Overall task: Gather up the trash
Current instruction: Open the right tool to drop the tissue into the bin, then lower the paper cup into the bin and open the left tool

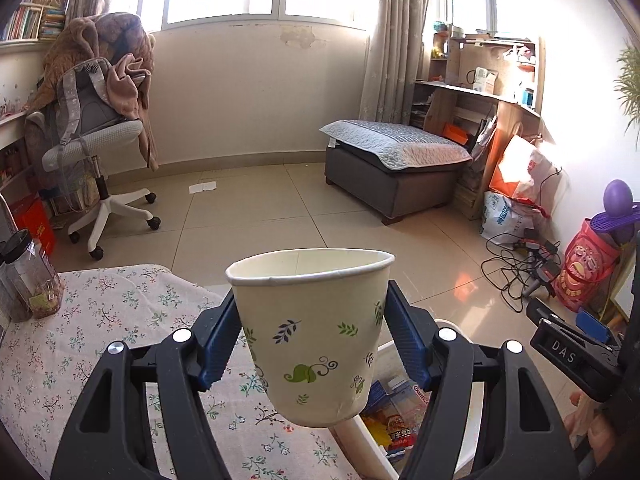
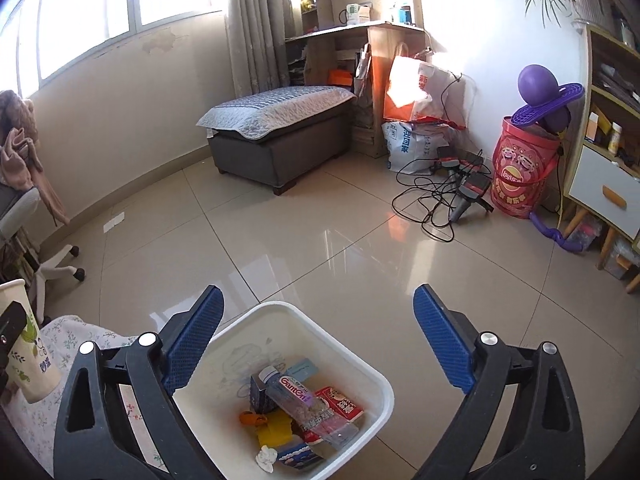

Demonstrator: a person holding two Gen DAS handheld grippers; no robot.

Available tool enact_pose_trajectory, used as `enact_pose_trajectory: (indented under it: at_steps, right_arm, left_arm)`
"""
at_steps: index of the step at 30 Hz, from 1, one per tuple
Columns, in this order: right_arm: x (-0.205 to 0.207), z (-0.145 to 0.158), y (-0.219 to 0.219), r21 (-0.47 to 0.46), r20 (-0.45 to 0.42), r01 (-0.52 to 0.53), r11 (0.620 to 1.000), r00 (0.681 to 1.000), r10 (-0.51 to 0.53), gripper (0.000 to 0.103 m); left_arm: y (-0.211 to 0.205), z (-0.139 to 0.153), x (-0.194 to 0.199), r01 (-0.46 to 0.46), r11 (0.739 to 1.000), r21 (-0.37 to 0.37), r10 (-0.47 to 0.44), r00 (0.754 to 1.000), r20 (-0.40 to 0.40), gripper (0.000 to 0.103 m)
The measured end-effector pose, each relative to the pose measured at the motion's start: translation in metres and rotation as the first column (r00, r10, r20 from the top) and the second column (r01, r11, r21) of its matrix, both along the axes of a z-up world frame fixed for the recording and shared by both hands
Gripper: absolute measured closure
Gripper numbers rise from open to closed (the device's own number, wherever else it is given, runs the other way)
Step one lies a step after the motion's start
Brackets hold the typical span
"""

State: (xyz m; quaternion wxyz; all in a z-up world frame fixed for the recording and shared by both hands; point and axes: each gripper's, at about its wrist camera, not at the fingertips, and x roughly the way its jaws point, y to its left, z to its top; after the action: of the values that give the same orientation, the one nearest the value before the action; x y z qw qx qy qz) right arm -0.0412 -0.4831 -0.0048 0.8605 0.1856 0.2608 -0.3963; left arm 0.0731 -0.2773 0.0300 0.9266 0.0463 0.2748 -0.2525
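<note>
Left tool (image 1: pixel 311 344) clamps a paper cup (image 1: pixel 310 332) with leaf print – blue pads pressing both sides, cup upright, lifted off the desk (image 1: pixel 80 344) with its floral cloth, at the desk edge and partly over the white bin (image 2: pixel 352 354). Right tool (image 2: pixel 318 340) spread wide, holding nothing, hovering above the bin. Bin sits on the tiled floor beside the desk – inside: plastic bottle (image 2: pixel 298 400), red carton (image 2: pixel 340 402), yellow scrap, crumpled tissue. Jar (image 1: pixel 34 280) on the desk's far left.
</note>
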Motion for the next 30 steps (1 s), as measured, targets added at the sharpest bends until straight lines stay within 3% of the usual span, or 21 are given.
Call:
enact_pose_trajectory:
  at_steps: [8,13,16,24,30]
  right_arm:
    - [-0.044,0.005,-0.032,-0.001,0.05,0.203,0.979,0.978,-0.203,0.007]
    - [-0.062,0.003,-0.047,0.014,0.072,0.276,0.961,0.958,-0.276,0.007]
    - [-0.064,0.006,-0.046,-0.028,0.071,0.287,0.958,0.956,-0.284,0.007]
    - [-0.056,0.015,-0.022,-0.124,0.075,0.239,0.963,0.97,-0.231,0.007]
    - [-0.065,0.024,-0.003,-0.126,0.134,0.22,0.967,0.97,-0.203,0.007]
  left_arm:
    - [-0.07,-0.009,-0.004,0.14,0.99,-0.02,-0.141,0.988,-0.064,0.035]
    - [-0.106,-0.021,-0.003,0.209,0.978,-0.024,-0.21,0.966,-0.151,0.025]
    - [-0.115,-0.028,-0.002,0.219,0.976,0.009,-0.213,0.957,-0.197,0.017]
    - [-0.102,-0.029,-0.012,0.214,0.975,0.063,-0.2,0.963,-0.181,0.009]
    - [-0.076,-0.015,-0.022,0.133,0.986,0.101,-0.126,0.989,-0.071,0.007]
